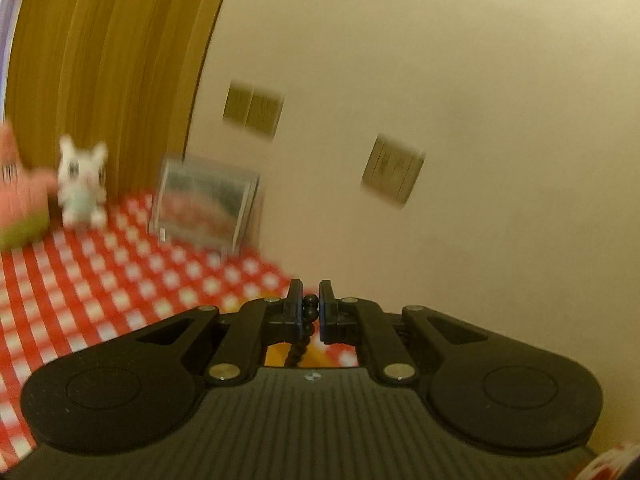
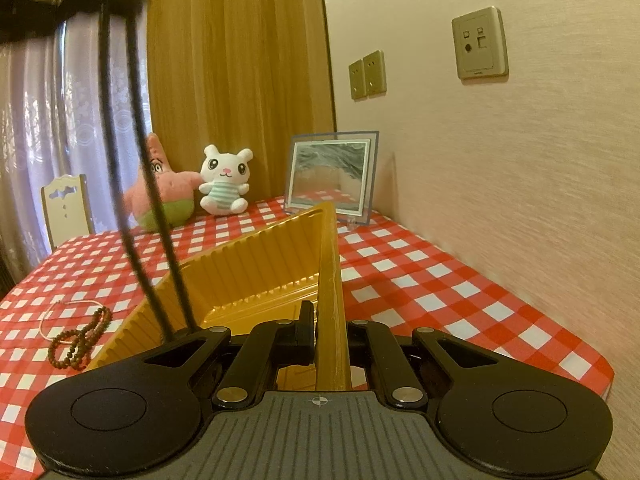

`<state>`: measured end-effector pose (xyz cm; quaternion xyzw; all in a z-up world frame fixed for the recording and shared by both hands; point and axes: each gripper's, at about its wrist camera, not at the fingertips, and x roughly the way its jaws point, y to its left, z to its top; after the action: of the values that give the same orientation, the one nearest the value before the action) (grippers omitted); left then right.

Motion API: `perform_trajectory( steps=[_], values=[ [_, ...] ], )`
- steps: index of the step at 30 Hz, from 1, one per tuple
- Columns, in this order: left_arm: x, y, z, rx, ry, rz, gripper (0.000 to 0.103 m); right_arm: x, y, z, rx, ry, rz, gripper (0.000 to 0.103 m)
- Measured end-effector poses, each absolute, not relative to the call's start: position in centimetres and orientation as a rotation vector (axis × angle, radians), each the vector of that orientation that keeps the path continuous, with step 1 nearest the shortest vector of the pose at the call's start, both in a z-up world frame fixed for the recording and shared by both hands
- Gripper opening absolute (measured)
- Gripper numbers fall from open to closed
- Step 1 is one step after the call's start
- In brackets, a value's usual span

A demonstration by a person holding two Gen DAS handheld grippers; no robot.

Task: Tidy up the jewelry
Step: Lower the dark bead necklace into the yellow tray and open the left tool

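Obstacles, right wrist view: gold tray (image 2: pixel 256 264), tilted, fills centre; its right wall (image 2: pixel 330 280) rises at 12 o'clock. Black bead strands (image 2: pixel 136 184) hang across the 10 o'clock approach. Brown bead bracelet (image 2: pixel 78 340) lies at 9 o'clock on the checked tablecloth (image 2: pixel 460 280). Plush toys (image 2: pixel 192 184) and picture frame (image 2: pixel 332 176) line the far edge. Wall (image 2: pixel 520 160) closes 3 o'clock. Open cloth: 2 o'clock strip beside the tray.

A lived-in home room, this: a table under a red-and-white checked plastic cloth (image 2: pixel 420 264) against a pale textured wall (image 2: pixel 520 160), two plush toys, one pink star-shaped (image 2: pixel 168 192) and one white rabbit-eared (image 2: pixel 226 180), lace curtains (image 2: pixel 52 120), an ochre drape (image 2: pixel 236 60), beige wall sockets (image 2: pixel 480 44), a small framed picture (image 2: pixel 332 174).
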<state>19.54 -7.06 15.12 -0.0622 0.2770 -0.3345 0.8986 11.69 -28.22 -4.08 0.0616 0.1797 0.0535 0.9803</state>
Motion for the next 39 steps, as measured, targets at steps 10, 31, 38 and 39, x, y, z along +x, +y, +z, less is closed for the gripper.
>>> perform_trajectory(
  steps=[10,31,38,39],
  values=[
    [20.3,-7.5,5.1,-0.184,0.760,-0.618,0.006,11.6,-28.2,-4.1,0.121,0.362,0.107,0.007],
    [17.6,-8.3,-1.7,-0.180,0.847,-0.522,0.007,11.4,-28.4,-4.3,0.125,0.367,0.105,0.007],
    [15.8,-7.7,-0.5,-0.194,0.785,-0.512,0.033,11.3,-28.4,-4.4,0.123,0.368,0.103,0.007],
    [15.4,-7.5,-0.2,-0.188,0.768,-0.509,0.033,11.3,-28.4,-4.5,0.124,0.369,0.103,0.007]
  ],
)
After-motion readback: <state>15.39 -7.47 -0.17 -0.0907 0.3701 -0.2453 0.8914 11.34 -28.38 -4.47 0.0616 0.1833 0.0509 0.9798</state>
